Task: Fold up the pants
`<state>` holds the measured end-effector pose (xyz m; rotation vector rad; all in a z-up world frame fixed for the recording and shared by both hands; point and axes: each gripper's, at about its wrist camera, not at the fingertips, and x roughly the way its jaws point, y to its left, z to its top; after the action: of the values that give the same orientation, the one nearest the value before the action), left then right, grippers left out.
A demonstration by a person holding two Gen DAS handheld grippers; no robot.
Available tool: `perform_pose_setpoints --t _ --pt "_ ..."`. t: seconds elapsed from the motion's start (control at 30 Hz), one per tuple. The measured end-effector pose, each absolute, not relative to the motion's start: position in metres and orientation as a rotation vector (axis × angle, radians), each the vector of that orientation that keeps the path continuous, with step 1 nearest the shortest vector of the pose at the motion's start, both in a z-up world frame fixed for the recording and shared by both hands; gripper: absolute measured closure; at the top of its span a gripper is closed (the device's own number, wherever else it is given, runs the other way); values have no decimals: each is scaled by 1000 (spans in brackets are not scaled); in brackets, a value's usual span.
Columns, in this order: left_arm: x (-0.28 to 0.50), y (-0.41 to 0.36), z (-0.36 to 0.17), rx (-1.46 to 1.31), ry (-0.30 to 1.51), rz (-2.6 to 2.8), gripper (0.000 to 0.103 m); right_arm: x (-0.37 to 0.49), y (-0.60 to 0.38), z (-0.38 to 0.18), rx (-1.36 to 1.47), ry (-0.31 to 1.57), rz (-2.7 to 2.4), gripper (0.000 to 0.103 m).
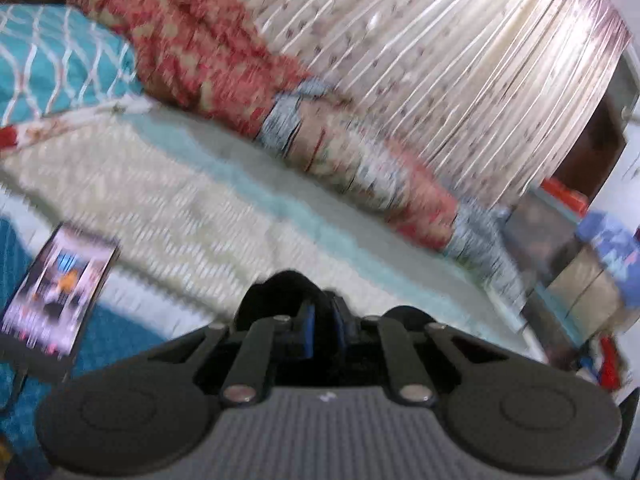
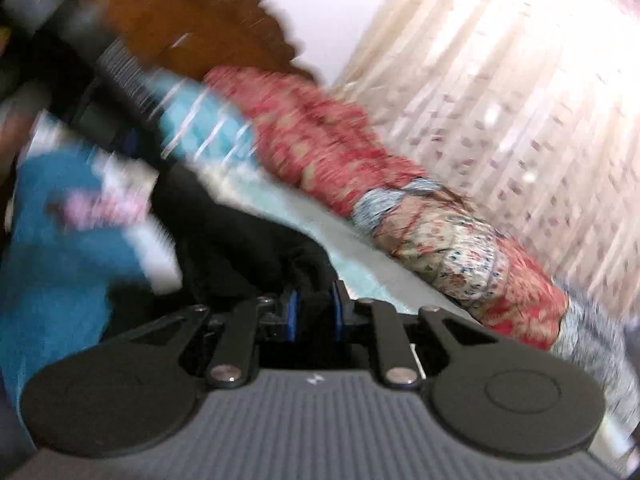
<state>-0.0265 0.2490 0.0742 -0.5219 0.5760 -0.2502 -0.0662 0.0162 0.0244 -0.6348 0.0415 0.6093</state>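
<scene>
Pants (image 2: 240,240), black fabric, bunched at 12 o'clock of the right gripper (image 2: 314,312), whose blue-padded fingers (image 2: 292,316) are clamped on a fold. Left gripper (image 1: 320,320) likewise pinched on dark cloth (image 1: 288,292). Both views motion-blurred. Bed (image 1: 168,200) beneath; phone (image 1: 60,292) at 9 o'clock of the left gripper; red patterned bundle (image 1: 208,56) along the curtain (image 1: 440,60).

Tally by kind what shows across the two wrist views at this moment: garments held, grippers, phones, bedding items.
Black pants: 1, pinched by both grippers
Grippers: 2, left gripper and right gripper
Phone: 1, screen lit
Red patterned quilt roll: 1
Teal pillow: 1
Curtain: 1
Total: 7
</scene>
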Motion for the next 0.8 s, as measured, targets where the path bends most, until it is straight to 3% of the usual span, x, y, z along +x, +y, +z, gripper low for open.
perform_pose_setpoints --t 0.13,0.3,0.37,0.4,0.43,0.47,0.5,0.6,0.67,0.8 --pt "-36 247 29 -461 733 -178 92 -92 30 -24 -816 91 702 83" --pt "-44 259 18 -574 749 -168 88 -111 37 -30 -814 165 746 80" --pt "-43 258 22 -567 755 -149 84 -104 39 -18 -796 188 746 77" --pt "-44 258 24 -565 756 -148 82 -99 40 -11 -777 203 741 69" --pt "-44 258 25 -567 763 -143 71 -97 36 -3 -760 218 739 63" --pt "-46 259 25 -578 774 -136 50 -96 39 6 -730 233 745 60" --pt "-49 262 25 -604 778 -128 45 -98 32 17 -687 246 763 54" --pt "-59 273 20 -732 784 -155 42 -94 5 45 -544 275 815 50" --pt "-63 280 10 -858 804 -171 26 -83 -17 60 -446 295 818 50" --pt "-59 279 -5 -993 817 -215 18 -60 -53 71 -222 357 768 51"
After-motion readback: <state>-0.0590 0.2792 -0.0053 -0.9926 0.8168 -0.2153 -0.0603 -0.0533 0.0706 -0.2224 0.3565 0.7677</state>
